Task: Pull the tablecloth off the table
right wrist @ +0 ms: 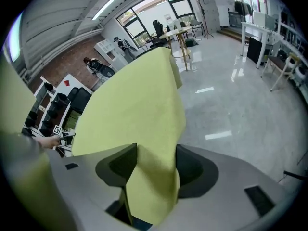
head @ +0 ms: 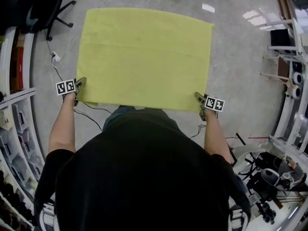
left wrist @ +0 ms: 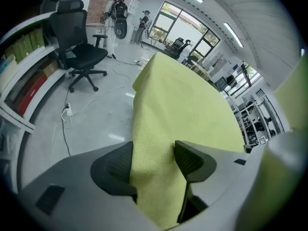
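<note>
A yellow-green tablecloth [head: 144,57] covers the whole table and hangs over its edges. In the head view my left gripper [head: 79,84] is at the cloth's near left corner and my right gripper [head: 198,97] at its near right corner. The left gripper view shows the cloth's [left wrist: 183,105] corner hanging between the left gripper's [left wrist: 154,165] wide-set jaws, which stand open around it. In the right gripper view the other corner of the cloth [right wrist: 130,109] droops between the right gripper's [right wrist: 156,165] jaws, also open. The table under the cloth is hidden.
A black office chair [head: 45,8] stands at the far left, with cables [head: 57,61] on the floor beside the table. Curved shelves [head: 14,114] line the left side. Metal racks and equipment [head: 288,81] fill the right. A round table [right wrist: 178,32] stands farther off.
</note>
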